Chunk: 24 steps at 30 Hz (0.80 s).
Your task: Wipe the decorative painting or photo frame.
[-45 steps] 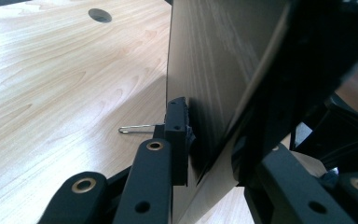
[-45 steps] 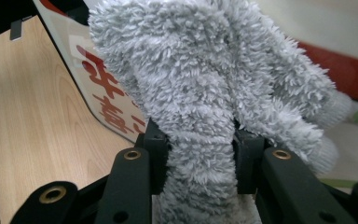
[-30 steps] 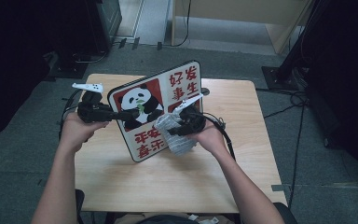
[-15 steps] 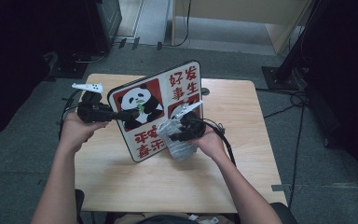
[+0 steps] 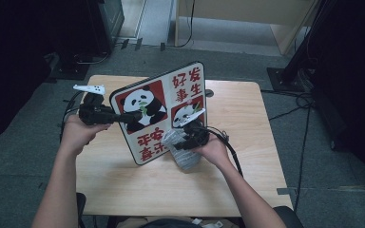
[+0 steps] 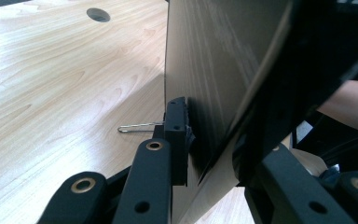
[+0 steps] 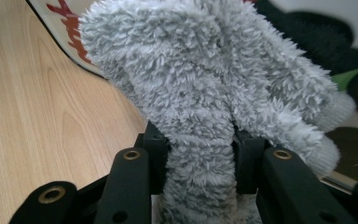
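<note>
1. L hand-held gripper (image 5: 135,115): mine, jaws clamped on the left edge of the panda board (image 5: 159,111), one jaw on the printed face, the other on the plain back. In the left gripper view a pad (image 6: 176,135) presses flat on the back panel.
2. R hand-held gripper (image 5: 186,141): mine, jaws pinched on a fold of the grey fluffy cloth (image 7: 205,93); pile bulges out either side of the jaws in the right gripper view.
3. Cloth, location: bunched in front of my R hand, against the lower right part of the board's face, just above the surface (image 5: 247,114). Handling, est.: v. light, soft, limp, compresses a lot. Grip a thick fold, not loose tufts, or it may slip out. No breakage risk.
4. Board, location: stands tilted on its lower corner near mid-surface, printed face toward me. Handling, est.: stiff, thin, flat, prob. light to medium; smooth face, so likely slippery under the pads. Best hold is at the edge, about mid-height, as now. Pushing with the cloth could pivot it about the one grip; L must brace.
5. Work in hand, est.: wiping the board's face w/ the cloth, L steadying.
6. Surface: pale wood, w/ a round cable hole (image 6: 98,14) behind the board. A thin metal rod (image 6: 140,127) shows low behind the board; purpose unclear.
7. Surroundings: grey floor, dark stands, cables.
</note>
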Each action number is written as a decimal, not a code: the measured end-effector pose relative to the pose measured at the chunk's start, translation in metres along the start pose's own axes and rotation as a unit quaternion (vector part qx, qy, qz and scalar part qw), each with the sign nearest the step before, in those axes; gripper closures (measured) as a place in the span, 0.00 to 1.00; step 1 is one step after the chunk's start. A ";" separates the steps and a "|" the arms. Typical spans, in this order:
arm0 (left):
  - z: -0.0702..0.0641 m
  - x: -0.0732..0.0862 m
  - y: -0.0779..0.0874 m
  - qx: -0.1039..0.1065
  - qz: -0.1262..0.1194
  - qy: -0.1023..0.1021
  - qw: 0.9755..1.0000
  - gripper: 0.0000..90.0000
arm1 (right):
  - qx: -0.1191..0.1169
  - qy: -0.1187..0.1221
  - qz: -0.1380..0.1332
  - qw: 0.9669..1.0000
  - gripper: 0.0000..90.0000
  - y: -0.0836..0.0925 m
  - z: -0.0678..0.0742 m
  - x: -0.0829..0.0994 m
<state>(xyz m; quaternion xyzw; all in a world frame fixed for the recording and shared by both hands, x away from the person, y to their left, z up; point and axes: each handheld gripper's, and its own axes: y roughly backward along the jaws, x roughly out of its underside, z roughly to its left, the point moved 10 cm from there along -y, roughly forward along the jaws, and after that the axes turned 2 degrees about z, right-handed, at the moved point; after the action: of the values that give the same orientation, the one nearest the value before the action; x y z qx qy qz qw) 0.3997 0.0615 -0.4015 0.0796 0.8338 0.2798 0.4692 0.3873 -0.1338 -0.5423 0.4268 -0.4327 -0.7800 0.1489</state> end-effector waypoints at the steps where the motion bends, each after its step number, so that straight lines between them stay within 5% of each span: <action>1: 0.000 0.000 0.000 0.000 0.000 0.000 1.000 0.85 | -0.001 -0.001 0.000 1.000 0.74 -0.001 0.000 0.001; 16: 0.000 0.000 0.000 -0.001 0.000 0.001 1.000 0.85 | -0.020 -0.001 0.015 1.000 0.78 0.007 0.004 0.008; 24: 0.000 0.000 0.000 -0.002 0.001 0.000 1.000 0.85 | -0.016 -0.005 -0.005 1.000 0.78 0.025 0.008 -0.005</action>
<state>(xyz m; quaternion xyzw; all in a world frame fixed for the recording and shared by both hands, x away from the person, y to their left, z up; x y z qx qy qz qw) 0.3999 0.0618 -0.4013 0.0795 0.8330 0.2814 0.4696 0.3801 -0.1409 -0.5172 0.4223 -0.4191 -0.7897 0.1494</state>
